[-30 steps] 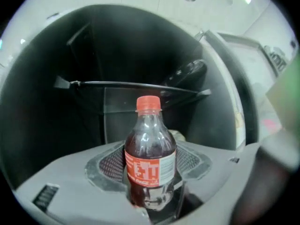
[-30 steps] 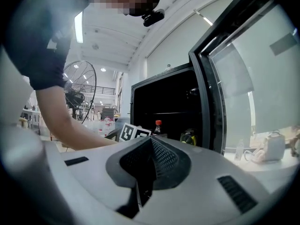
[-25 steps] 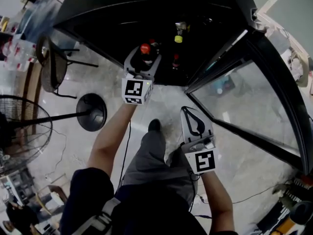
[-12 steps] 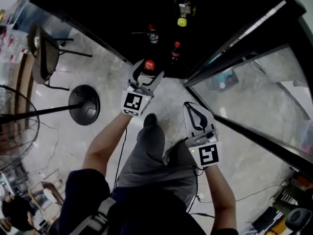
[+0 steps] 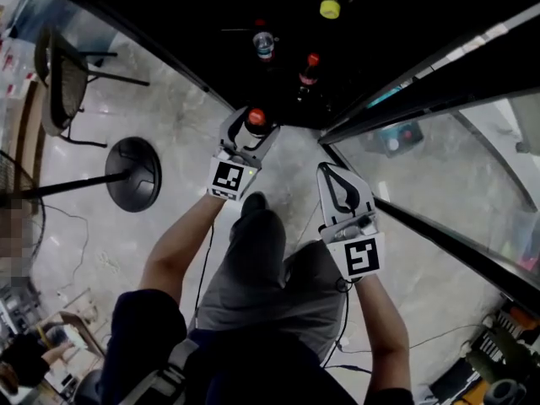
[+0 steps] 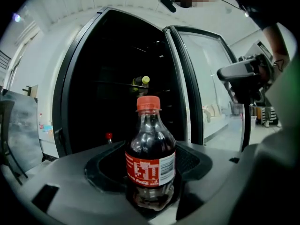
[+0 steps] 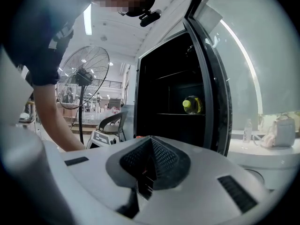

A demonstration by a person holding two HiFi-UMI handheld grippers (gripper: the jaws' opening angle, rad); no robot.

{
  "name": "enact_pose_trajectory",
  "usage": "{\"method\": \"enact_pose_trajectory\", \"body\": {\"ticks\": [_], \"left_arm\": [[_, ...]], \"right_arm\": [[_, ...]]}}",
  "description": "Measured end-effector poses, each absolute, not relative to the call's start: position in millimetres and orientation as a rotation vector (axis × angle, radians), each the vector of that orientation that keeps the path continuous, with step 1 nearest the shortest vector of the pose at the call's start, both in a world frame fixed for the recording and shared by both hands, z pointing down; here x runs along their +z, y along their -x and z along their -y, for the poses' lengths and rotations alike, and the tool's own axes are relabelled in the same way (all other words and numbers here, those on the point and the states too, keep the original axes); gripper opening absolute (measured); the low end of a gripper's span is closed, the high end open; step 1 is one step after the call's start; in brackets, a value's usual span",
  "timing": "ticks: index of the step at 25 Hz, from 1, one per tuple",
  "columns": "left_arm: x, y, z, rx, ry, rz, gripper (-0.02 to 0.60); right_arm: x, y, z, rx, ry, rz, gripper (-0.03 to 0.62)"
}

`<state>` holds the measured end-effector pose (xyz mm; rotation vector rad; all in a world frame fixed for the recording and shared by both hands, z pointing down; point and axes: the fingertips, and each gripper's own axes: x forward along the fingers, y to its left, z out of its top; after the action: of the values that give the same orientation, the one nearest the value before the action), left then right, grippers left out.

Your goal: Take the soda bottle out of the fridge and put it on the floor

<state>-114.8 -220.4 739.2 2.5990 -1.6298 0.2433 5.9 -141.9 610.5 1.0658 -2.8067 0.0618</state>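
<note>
1. R gripper: jaws shut together, nothing between; idle near person's knee.
2. L gripper: jaws clamped on body of small dark cola soda bottle w/ red cap and red label. Bottle upright, long axis vertical, cap up, base low in the jaws.
3. Pale marbled tile floor: directly below bottle; set-down looks like a straight drop, L hand only.
4. Black fridge w/ open glass door: just beyond bottle, which is outside it. Yellow-cap bottle inside.

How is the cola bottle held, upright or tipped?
Upright: the cola bottle stands cap-up, gripped between the jaws of the left claw.
</note>
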Motion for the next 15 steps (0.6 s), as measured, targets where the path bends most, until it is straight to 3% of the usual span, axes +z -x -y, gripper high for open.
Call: {"method": "enact_pose_trajectory", "body": {"ticks": [15], "left_arm": [[915.2,119.2,209.0,0.326,-2.532,1.604,0.313]], "right_arm": [[724.9,9.8,153.3,0.044,-0.906,2.795,0.018]]}}
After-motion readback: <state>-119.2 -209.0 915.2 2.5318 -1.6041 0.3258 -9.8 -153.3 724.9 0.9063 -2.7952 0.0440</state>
